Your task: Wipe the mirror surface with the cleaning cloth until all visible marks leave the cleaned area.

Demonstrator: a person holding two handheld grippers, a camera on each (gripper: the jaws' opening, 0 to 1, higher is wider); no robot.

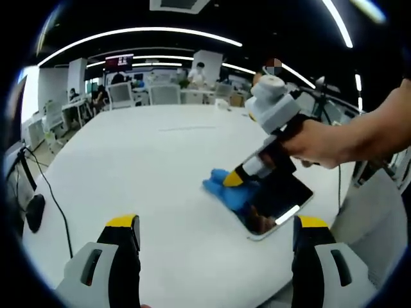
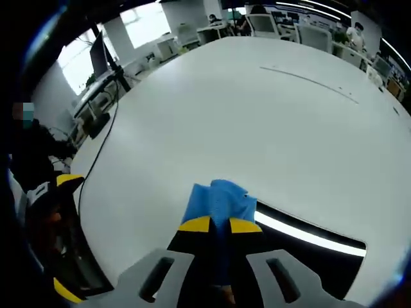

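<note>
A rectangular mirror (image 1: pixel 282 205) lies flat on the white table (image 1: pixel 160 167), right of centre in the left gripper view. A blue cleaning cloth (image 1: pixel 234 191) rests across its left edge. My right gripper (image 1: pixel 232 181), held by a person's hand, presses down on the cloth and is shut on it. In the right gripper view the same right gripper (image 2: pixel 219 225) has its yellow-tipped jaws closed on the blue cloth (image 2: pixel 218 200), with the dark mirror (image 2: pixel 308 253) to the right. My left gripper (image 1: pixel 218 224) stands open near the table's front edge, nothing between its jaws.
A black cable (image 1: pixel 54 199) and a dark mouse-like object (image 1: pixel 33 212) lie at the table's left edge. Office chairs (image 1: pixel 164 94) and desks stand beyond the far edge. The left gripper (image 2: pixel 58 237) and a person's dark sleeve show at the left of the right gripper view.
</note>
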